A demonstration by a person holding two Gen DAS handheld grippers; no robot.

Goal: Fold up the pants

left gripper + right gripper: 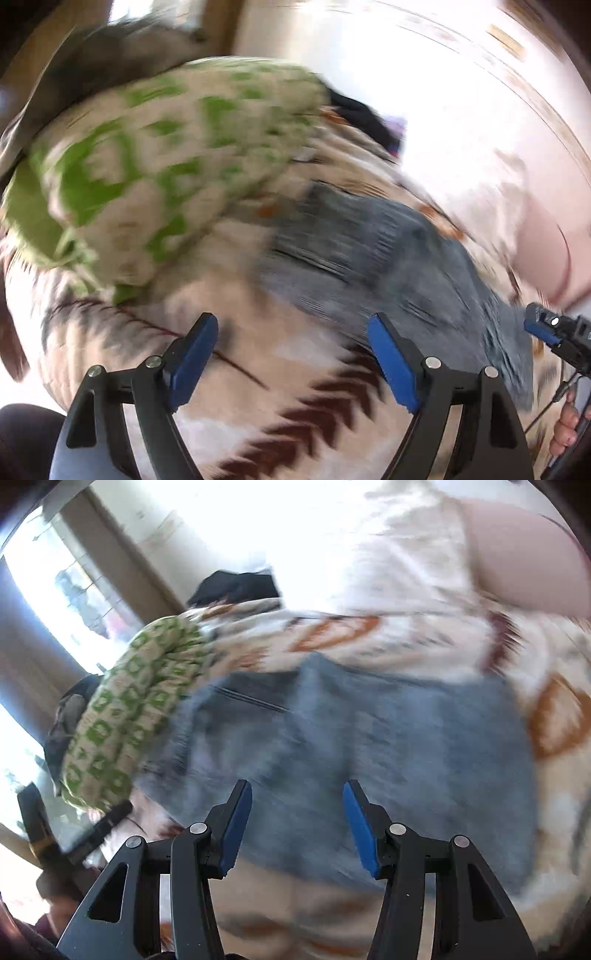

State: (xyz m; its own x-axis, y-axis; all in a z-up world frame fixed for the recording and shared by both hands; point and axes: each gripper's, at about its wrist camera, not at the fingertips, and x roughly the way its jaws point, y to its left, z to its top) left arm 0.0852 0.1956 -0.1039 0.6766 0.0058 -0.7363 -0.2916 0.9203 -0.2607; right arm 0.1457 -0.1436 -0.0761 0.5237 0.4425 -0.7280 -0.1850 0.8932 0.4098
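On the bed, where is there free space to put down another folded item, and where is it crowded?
Free: the patterned blanket on the near side, bordered by the grey pants and the green-patterned pillow. In the right wrist view, a bare strip lies beyond the pants' far edge. Crowded: where the pillow meets the pants, with dark clothes behind.

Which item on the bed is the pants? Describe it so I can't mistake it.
Start from the cream patterned bedspread. Right of the green-and-cream patterned pillow lies a flat blue-grey denim piece, the pants. They are the only plain blue fabric there.
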